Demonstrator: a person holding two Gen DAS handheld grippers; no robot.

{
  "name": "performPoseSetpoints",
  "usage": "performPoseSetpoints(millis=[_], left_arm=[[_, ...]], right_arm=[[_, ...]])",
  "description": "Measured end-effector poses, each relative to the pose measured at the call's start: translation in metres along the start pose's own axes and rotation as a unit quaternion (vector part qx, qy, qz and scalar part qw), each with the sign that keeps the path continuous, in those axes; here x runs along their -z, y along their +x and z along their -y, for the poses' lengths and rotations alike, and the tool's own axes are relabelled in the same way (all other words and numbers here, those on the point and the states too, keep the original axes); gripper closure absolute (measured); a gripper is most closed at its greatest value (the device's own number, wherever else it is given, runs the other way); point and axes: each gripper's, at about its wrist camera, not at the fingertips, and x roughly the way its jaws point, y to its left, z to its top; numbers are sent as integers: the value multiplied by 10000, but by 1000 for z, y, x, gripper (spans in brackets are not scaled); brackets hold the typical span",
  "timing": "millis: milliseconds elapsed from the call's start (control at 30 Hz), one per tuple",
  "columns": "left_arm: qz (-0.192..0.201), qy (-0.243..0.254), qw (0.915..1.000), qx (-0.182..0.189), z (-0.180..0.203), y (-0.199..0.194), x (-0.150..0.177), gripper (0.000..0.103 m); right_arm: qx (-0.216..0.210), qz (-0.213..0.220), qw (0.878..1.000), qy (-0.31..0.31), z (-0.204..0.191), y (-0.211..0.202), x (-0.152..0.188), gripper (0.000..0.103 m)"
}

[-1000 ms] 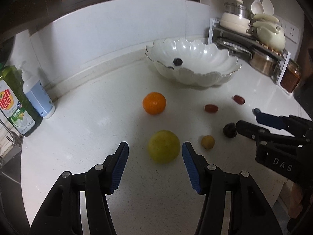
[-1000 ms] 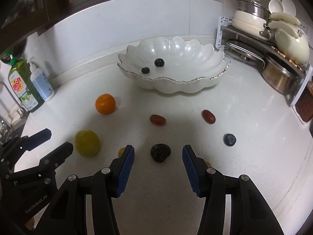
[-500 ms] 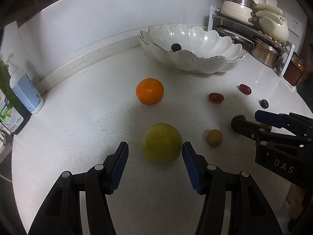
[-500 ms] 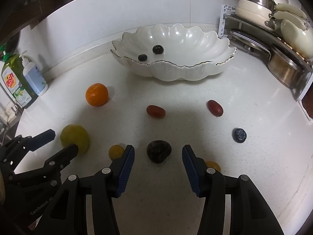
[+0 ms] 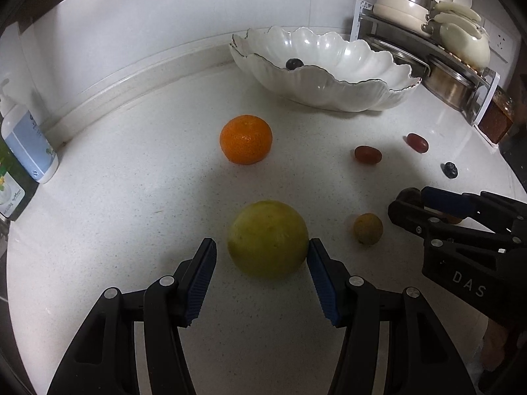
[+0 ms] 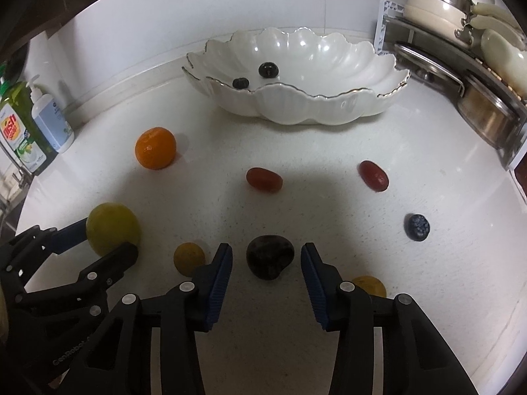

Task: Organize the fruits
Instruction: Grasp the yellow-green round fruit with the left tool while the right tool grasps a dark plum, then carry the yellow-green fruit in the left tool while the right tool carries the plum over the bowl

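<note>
On the white counter (image 5: 138, 217), both grippers have come down close over their fruits. The left gripper (image 5: 262, 268) now has the yellow-green fruit (image 5: 267, 238) between its blue pads. The pad on the right side of the view is touching the skin or just beside it, while a gap shows at the other pad, so the fruit is not clamped and sits free on the counter. The right gripper (image 6: 266, 265) stands around the dark plum (image 6: 269, 256), and its jaws are closing at this moment. A gap shows on both sides of the plum, so nothing is held there either.

Compared with a second ago, both fruits look larger and sit deeper between the fingers, where before they lay ahead of the fingertips. The right jaws are clearly narrower than they were, while the left ones have the same width. I judge that both approaches are finished and the two grasps are the step in hand.

The white bowl (image 6: 329, 105) at the back already holds two dark berries (image 6: 268, 69). On the counter lie the orange (image 5: 246, 139), two red grapes (image 6: 264, 179), one blueberry (image 6: 417, 226) and a small yellow fruit (image 5: 368, 228) beside the yellow-green one. A second small yellow fruit (image 6: 370, 283) is half hidden behind the right gripper. Most of the sorting is therefore not yet done.
</note>
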Motion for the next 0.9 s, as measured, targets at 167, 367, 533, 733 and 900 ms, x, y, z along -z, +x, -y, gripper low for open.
performPoseSetpoints(millis=[167,367,533,733,900], left_arm=[[-15,-18,9999,126,0,3,-2,55],[2,23,9999,134,1,2,-2,55],[10,3,9998,190,0,0,-2,55],[179,39,9997,165,3,-14,-8,55],[360,-15,9992,161,8,-28,-18,55]], right_arm=[[4,-22,10000,6,-1,3,0,66],[35,-1,10000,53,2,3,0,72],[37,86,9999,103,1,-1,1,72],[-9,217,9996,201,3,-13,2,72],[-76,339,9991,241,9,-26,-3,72]])
